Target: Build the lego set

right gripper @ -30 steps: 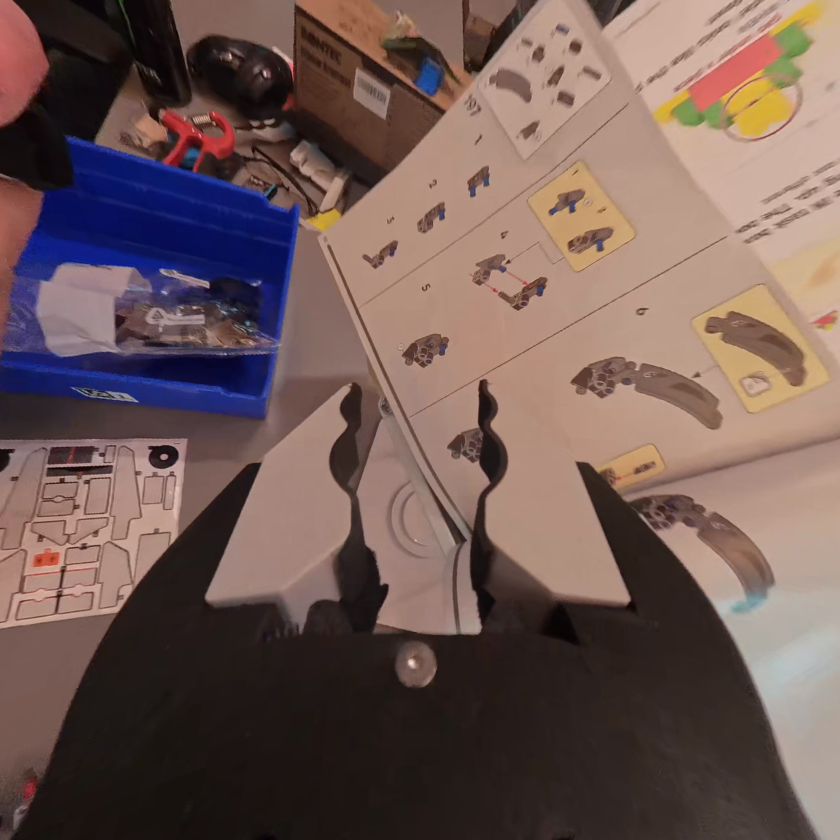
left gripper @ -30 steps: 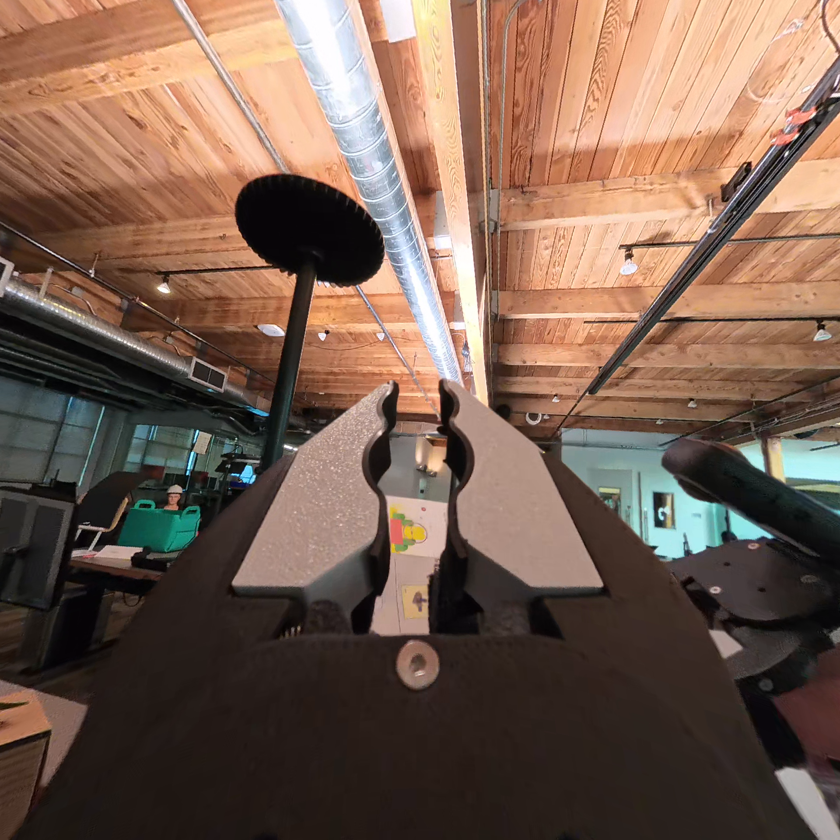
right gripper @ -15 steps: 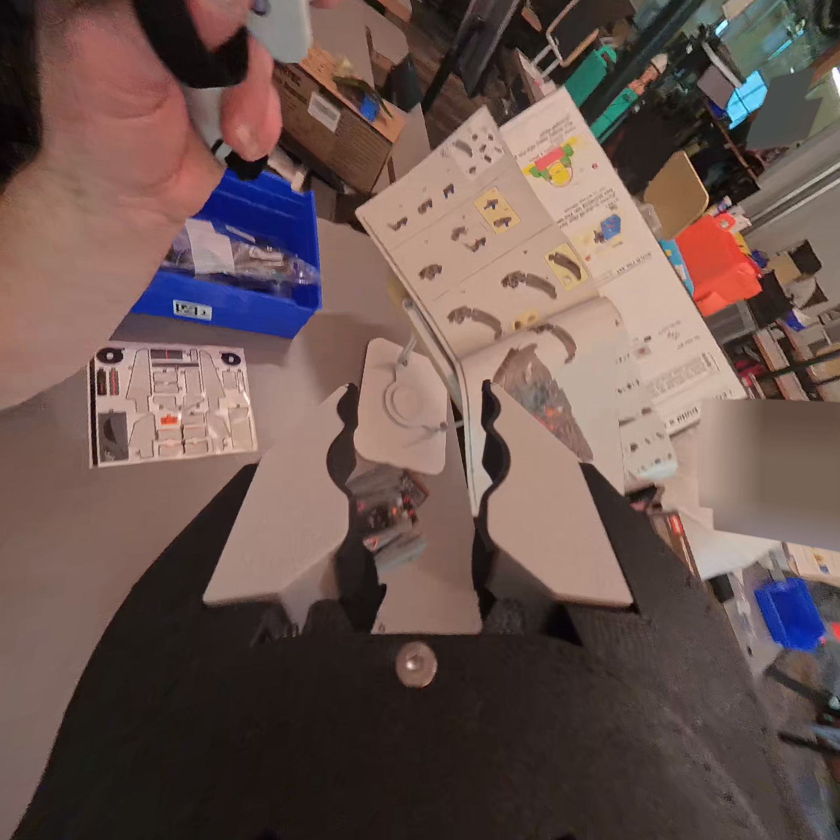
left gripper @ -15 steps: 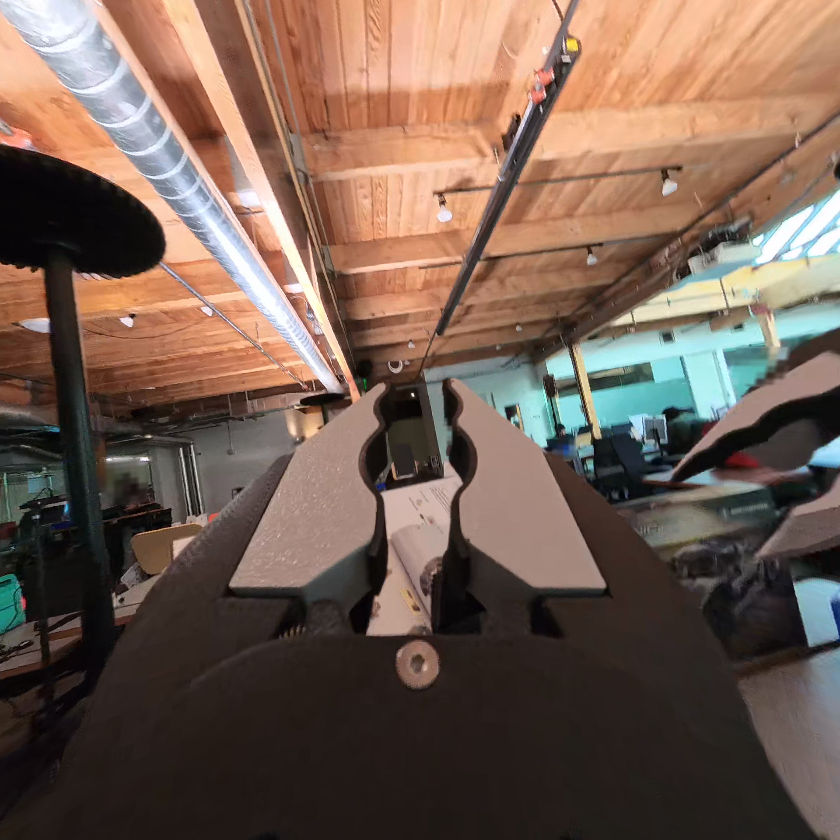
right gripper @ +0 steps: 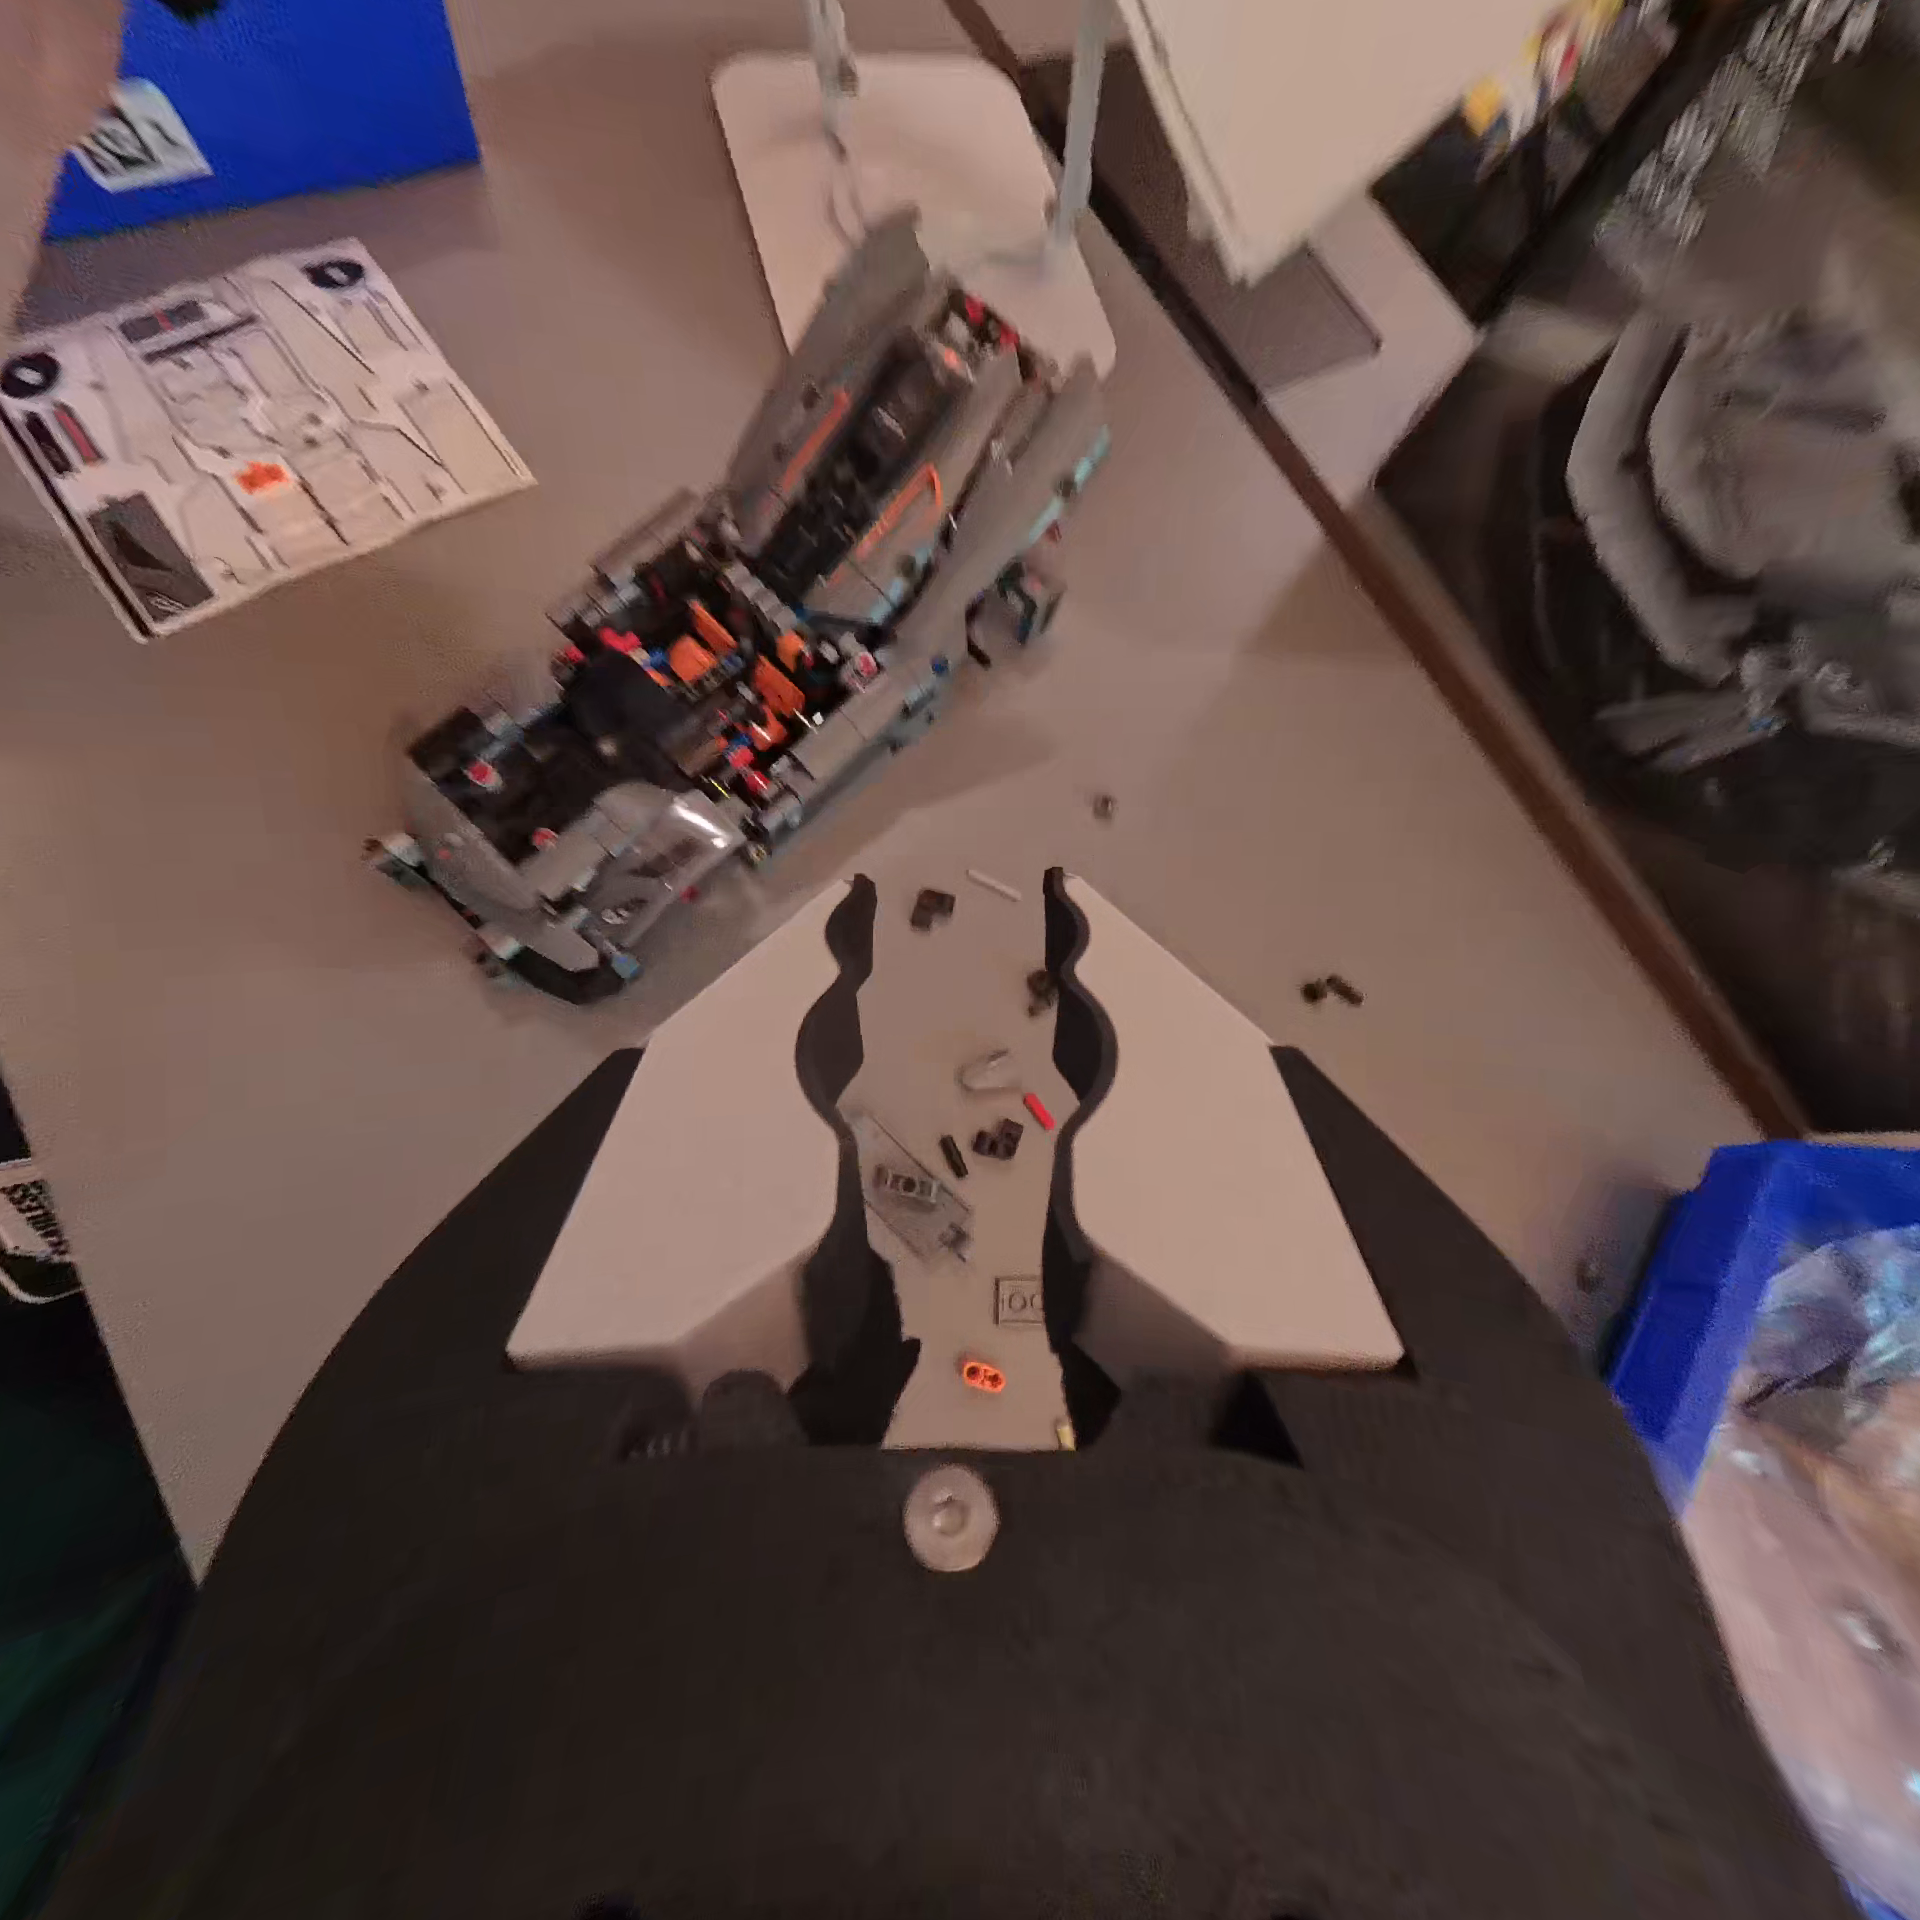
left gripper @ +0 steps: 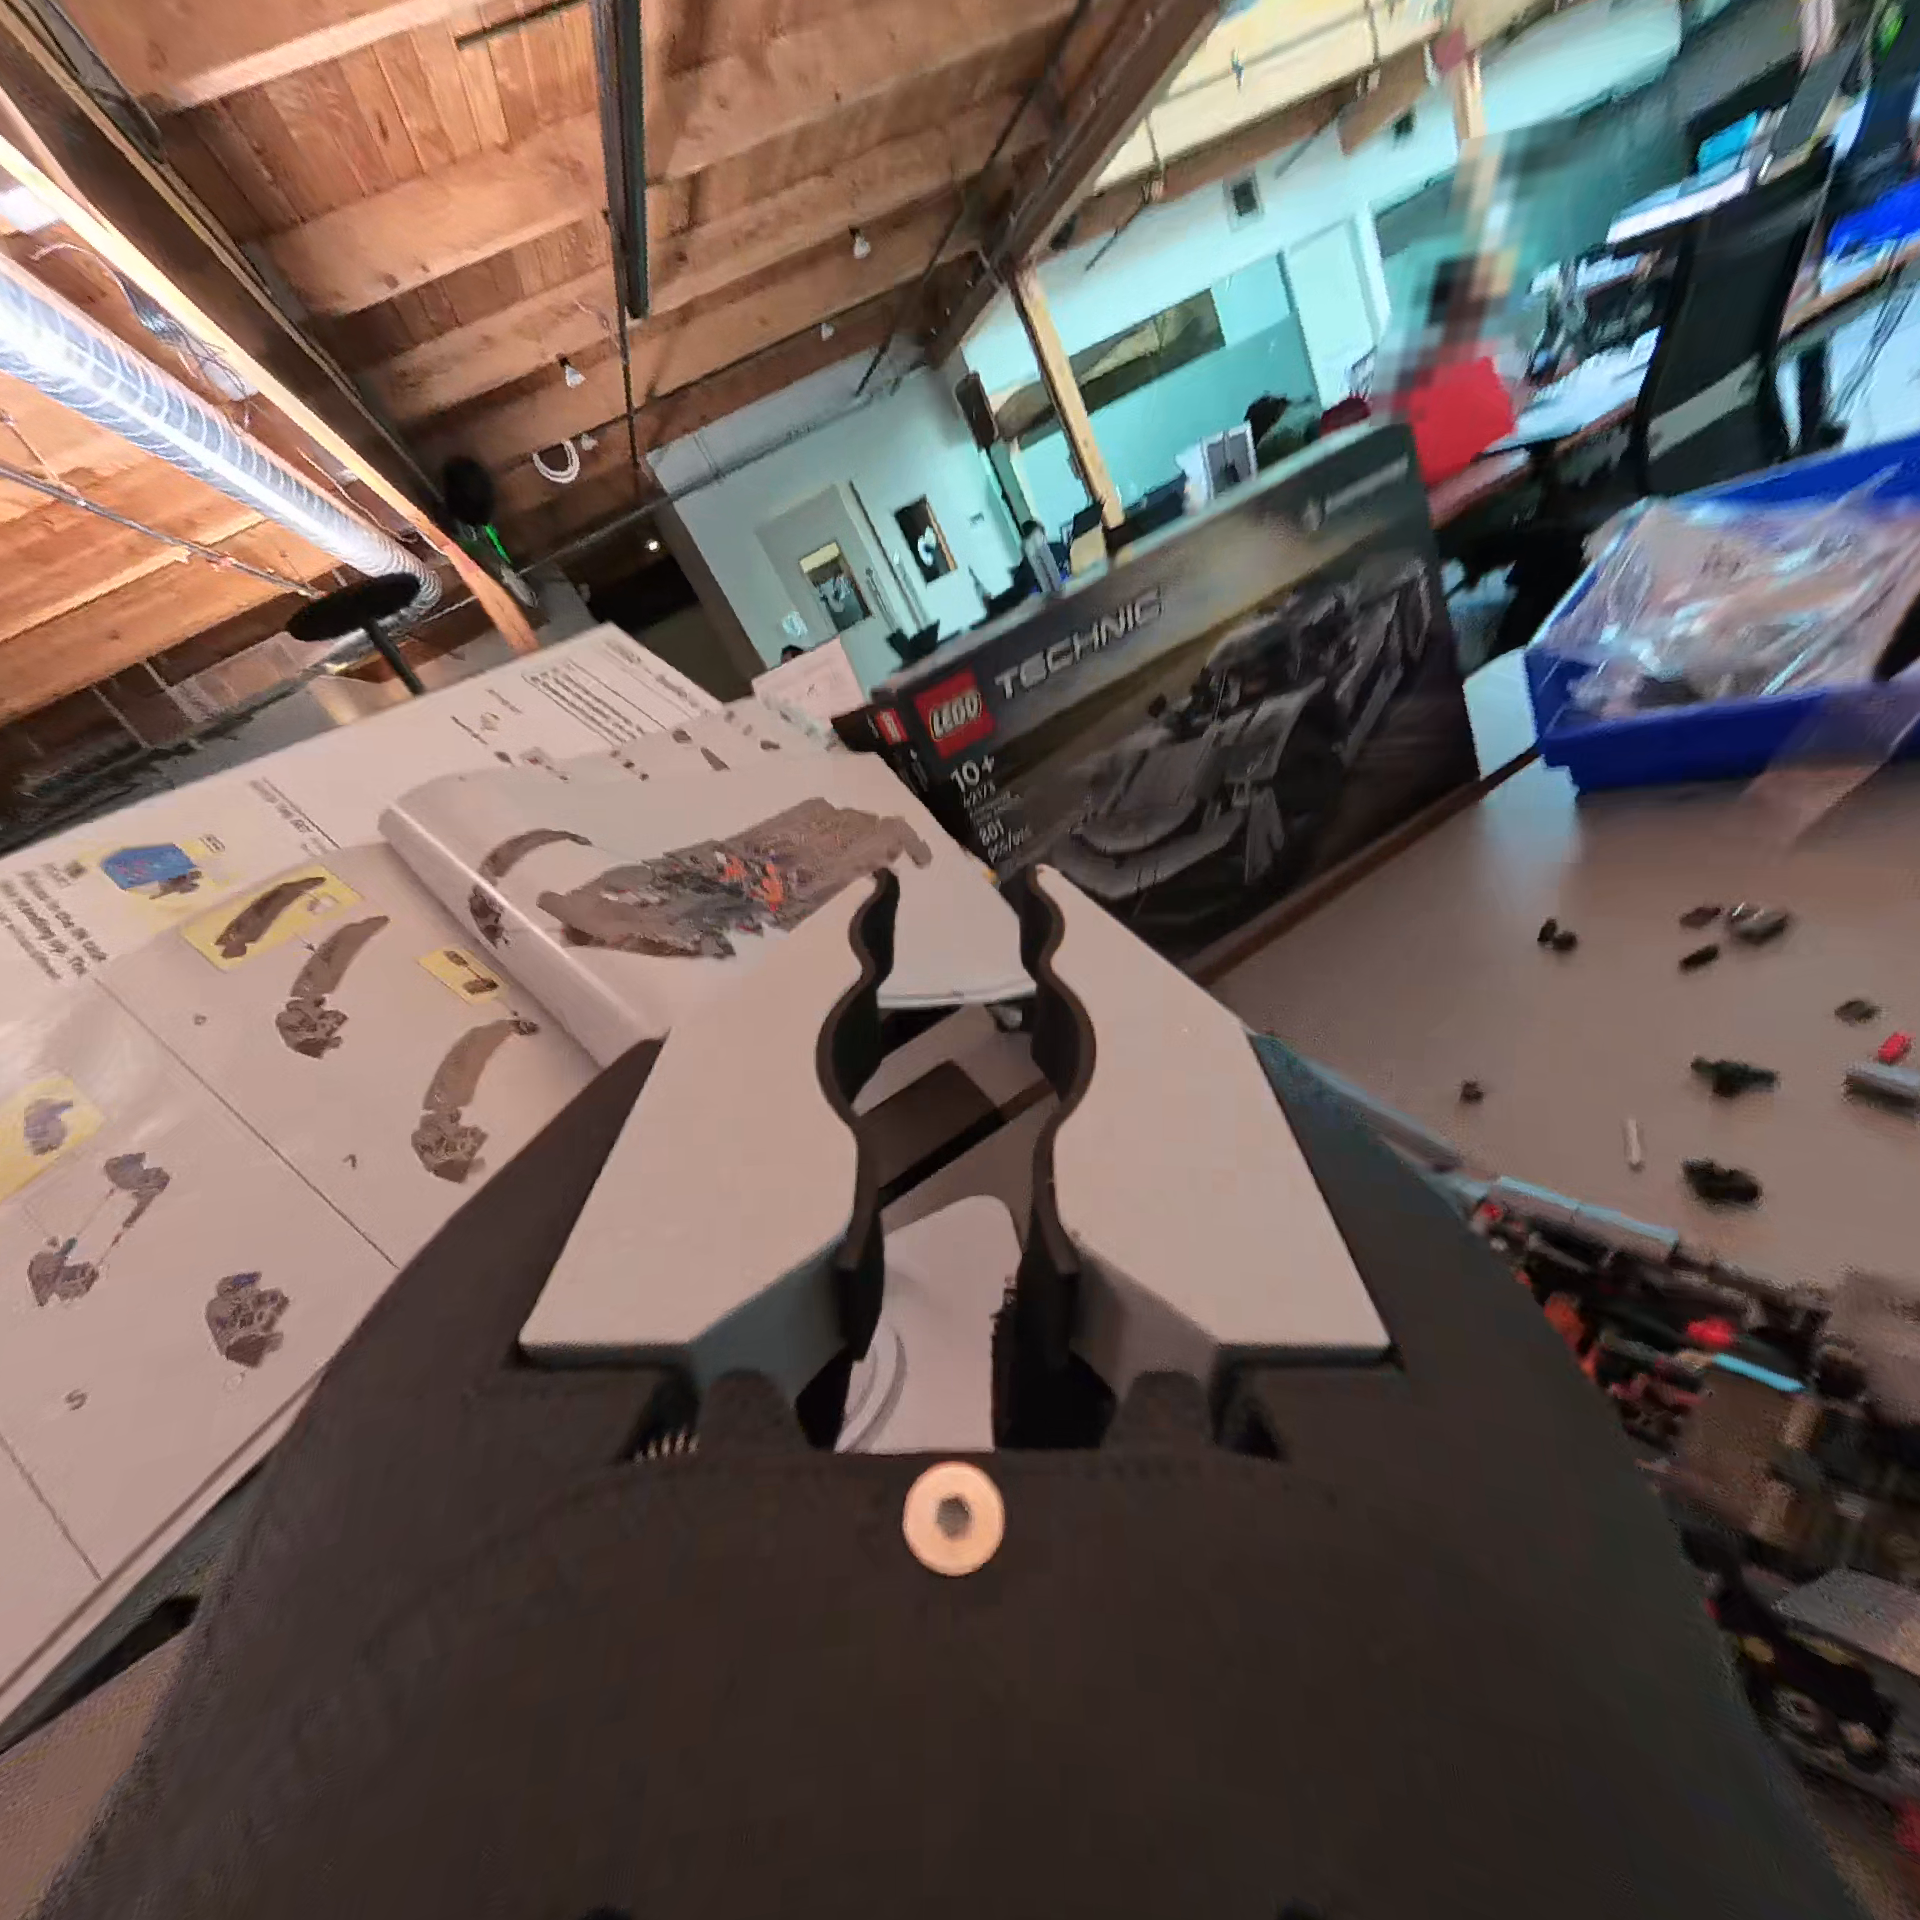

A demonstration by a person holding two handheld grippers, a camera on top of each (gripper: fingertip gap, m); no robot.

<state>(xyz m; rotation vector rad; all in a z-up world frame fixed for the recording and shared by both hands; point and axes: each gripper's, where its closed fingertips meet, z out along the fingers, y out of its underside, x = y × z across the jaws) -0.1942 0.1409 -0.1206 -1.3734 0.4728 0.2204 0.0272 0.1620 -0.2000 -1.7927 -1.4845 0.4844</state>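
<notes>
A partly built grey, black and orange lego car [right gripper: 748, 644] lies on the grey table [right gripper: 260, 1039]. It also shows blurred at the lower right of the left wrist view [left gripper: 1662, 1351]. My right gripper [right gripper: 956, 888] is open and empty, hovering above several small loose pieces [right gripper: 982, 1127], a grey panel piece [right gripper: 909, 1195] and an orange piece [right gripper: 982, 1377]. My left gripper [left gripper: 958, 894] is open and empty. It points at the open instruction booklet [left gripper: 312, 987] on its white stand [left gripper: 935, 1309]. More loose pieces [left gripper: 1714, 1039] lie to its right.
The dark lego box [left gripper: 1174, 748] stands behind the booklet and along the table's right side [right gripper: 1714, 520]. A sticker sheet [right gripper: 239, 416] lies far left. Blue bins with bagged parts sit at the far left [right gripper: 260, 104] and near right [right gripper: 1766, 1247]. The stand's base [right gripper: 904, 187] is behind the car. Across from one pair of fingers to the other is roughly 25 cm. From the right gripper's tips to the grey panel piece [right gripper: 909, 1195] is close to 20 cm.
Both grippers swung downward. The left view went from the ceiling to the booklet and table. The right view went from the booklet to the car and loose pieces. Jaws unchanged.
</notes>
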